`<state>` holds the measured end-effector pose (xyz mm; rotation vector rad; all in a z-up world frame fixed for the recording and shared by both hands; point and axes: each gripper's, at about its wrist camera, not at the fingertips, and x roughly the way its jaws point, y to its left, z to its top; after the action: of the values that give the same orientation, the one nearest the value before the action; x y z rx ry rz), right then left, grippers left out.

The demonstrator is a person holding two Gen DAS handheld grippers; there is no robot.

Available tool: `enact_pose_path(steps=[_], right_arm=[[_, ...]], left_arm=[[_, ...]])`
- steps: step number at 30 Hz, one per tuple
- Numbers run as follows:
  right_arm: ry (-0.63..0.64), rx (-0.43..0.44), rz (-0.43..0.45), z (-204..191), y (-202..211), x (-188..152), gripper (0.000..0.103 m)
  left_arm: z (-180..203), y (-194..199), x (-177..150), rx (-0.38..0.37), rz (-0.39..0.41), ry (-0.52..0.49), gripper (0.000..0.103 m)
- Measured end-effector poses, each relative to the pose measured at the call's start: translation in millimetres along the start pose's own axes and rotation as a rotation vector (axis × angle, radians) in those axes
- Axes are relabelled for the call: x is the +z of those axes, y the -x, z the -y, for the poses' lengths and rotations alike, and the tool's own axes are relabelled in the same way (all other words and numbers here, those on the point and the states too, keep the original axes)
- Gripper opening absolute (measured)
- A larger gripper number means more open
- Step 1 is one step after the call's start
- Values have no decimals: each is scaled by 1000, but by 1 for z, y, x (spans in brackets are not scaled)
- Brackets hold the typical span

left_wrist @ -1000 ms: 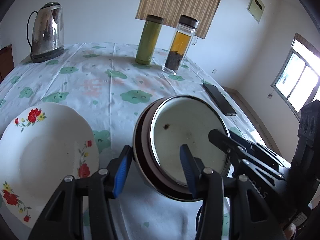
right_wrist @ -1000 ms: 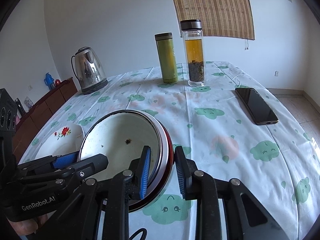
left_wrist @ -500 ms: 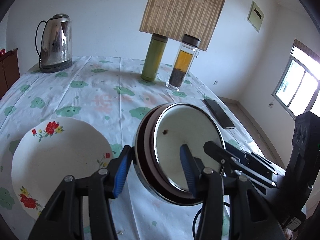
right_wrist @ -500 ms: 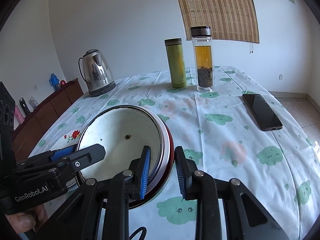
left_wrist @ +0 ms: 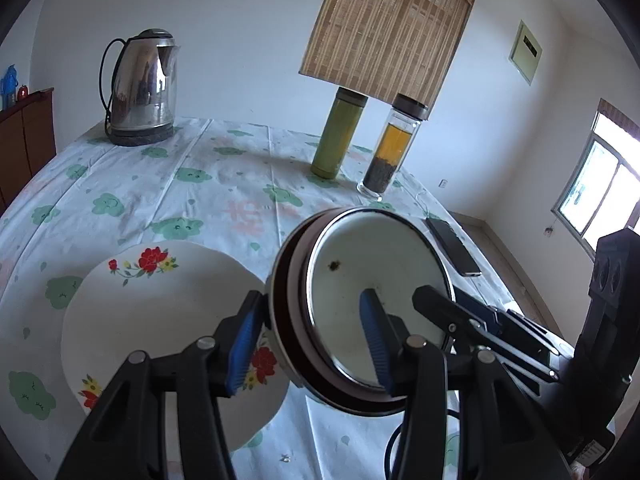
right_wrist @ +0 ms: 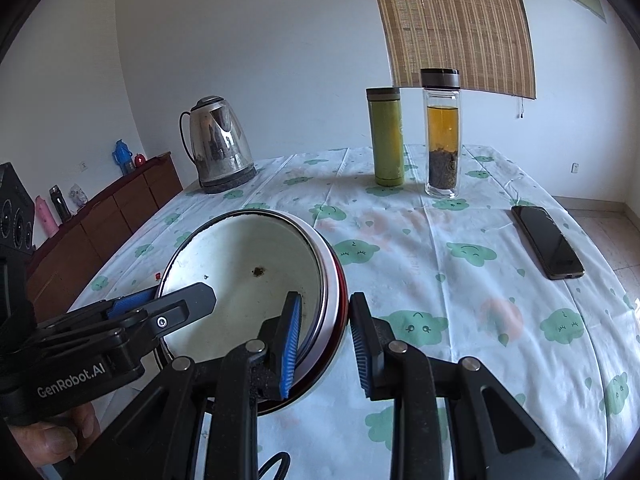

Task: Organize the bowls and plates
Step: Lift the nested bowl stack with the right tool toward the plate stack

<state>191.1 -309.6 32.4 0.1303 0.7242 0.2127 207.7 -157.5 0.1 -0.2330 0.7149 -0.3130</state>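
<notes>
A nest of enamel bowls (left_wrist: 376, 280), white inside and dark red outside, hangs tilted above the table between both grippers. My left gripper (left_wrist: 308, 340) is shut on the bowls' left wall, one blue pad outside and one inside. On the opposite rim of the bowls (right_wrist: 248, 280) my right gripper (right_wrist: 326, 340) is shut the same way. Each wrist view also shows the other gripper: the right gripper (left_wrist: 436, 300), the left gripper (right_wrist: 160, 308). A white plate with red flowers (left_wrist: 160, 320) lies on the tablecloth just left of and below the bowls.
At the table's far side stand a steel kettle (left_wrist: 140, 88), a green flask (left_wrist: 338, 132) and a glass tea bottle (left_wrist: 392, 148). A black phone (right_wrist: 548, 242) lies at the right. A wooden sideboard (right_wrist: 100, 232) runs along the left wall.
Both grippers have risen with the bowls and carried them left toward the flowered plate, whose edge the bowls now overlap in the left wrist view. Both grips are unchanged.
</notes>
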Motion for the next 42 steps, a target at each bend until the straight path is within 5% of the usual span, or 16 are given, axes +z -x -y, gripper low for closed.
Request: enact_pose_path(steps=[42], right_arm=[[91,65,-60,-88,-45,8,27]], left_arm=[[-83,24,11,110,57,59,48]])
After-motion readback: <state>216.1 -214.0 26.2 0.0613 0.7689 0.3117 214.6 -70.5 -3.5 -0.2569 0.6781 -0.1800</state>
